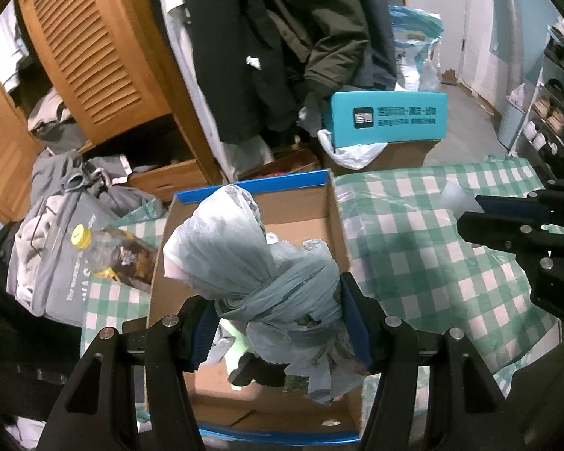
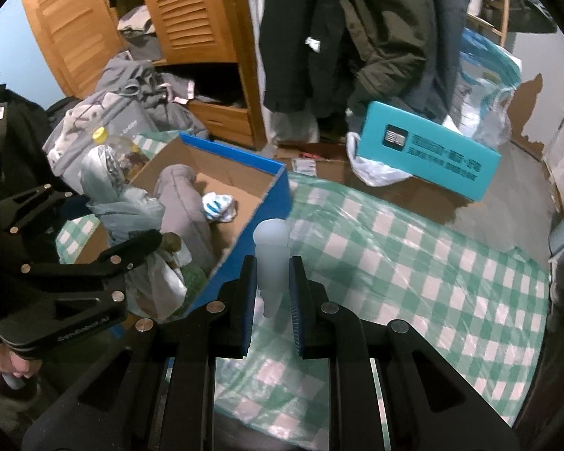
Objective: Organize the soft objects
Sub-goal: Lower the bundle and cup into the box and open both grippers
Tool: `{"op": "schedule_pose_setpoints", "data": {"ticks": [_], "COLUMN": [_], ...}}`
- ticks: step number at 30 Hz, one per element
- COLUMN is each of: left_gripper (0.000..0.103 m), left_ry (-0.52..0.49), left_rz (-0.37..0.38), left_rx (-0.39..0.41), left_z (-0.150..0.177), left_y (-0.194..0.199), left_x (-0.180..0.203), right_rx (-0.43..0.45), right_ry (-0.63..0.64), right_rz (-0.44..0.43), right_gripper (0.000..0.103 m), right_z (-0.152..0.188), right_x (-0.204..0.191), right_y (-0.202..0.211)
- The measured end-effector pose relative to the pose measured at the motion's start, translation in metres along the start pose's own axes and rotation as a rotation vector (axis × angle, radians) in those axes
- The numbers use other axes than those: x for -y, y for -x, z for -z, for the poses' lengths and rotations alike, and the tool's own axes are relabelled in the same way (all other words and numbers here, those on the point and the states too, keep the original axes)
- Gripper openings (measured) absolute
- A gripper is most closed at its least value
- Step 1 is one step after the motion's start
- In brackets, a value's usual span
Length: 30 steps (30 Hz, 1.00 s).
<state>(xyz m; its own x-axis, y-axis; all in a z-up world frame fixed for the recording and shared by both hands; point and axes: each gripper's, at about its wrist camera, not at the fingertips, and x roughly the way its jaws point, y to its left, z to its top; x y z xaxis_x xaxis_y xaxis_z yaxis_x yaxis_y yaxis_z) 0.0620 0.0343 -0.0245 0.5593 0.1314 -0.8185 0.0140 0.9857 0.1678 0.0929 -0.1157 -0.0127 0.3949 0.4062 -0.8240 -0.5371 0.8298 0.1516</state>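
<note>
While left tool clamps knotted grey plastic bag over blue-sided cardboard box, slippery film may slide free; right tool pinches pale soft tube.

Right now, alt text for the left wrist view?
The left tongs grip a knotted grey plastic bag above an open cardboard box on a green checked cloth. The right tongs, holding something pale, enter from the right edge.

Bottle left of box — on cloth.
</note>
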Motion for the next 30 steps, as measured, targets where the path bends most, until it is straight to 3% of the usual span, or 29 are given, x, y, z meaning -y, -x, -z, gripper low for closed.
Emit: {"op": "schedule_pose_setpoints", "data": {"ticks": [21, 30], "left_gripper": [0.061, 0.062], "left_ry": [0.081, 0.114], "left_rz": [-0.063, -0.035], "left_rx": [-0.089, -0.139], "left_z": [0.023, 0.03], "left_y": [-0.035, -0.053], "left_x": [-0.064, -0.075], "right_rx": [-0.075, -0.126], "right_ry": [0.071, 0.09], "right_rz": [-0.079, -0.111], "right_gripper": [0.015, 0.015], "right_z": [-0.023, -0.025], "right_x": [-0.06, -0.078], "right_y": [-0.049, -0.076]}}
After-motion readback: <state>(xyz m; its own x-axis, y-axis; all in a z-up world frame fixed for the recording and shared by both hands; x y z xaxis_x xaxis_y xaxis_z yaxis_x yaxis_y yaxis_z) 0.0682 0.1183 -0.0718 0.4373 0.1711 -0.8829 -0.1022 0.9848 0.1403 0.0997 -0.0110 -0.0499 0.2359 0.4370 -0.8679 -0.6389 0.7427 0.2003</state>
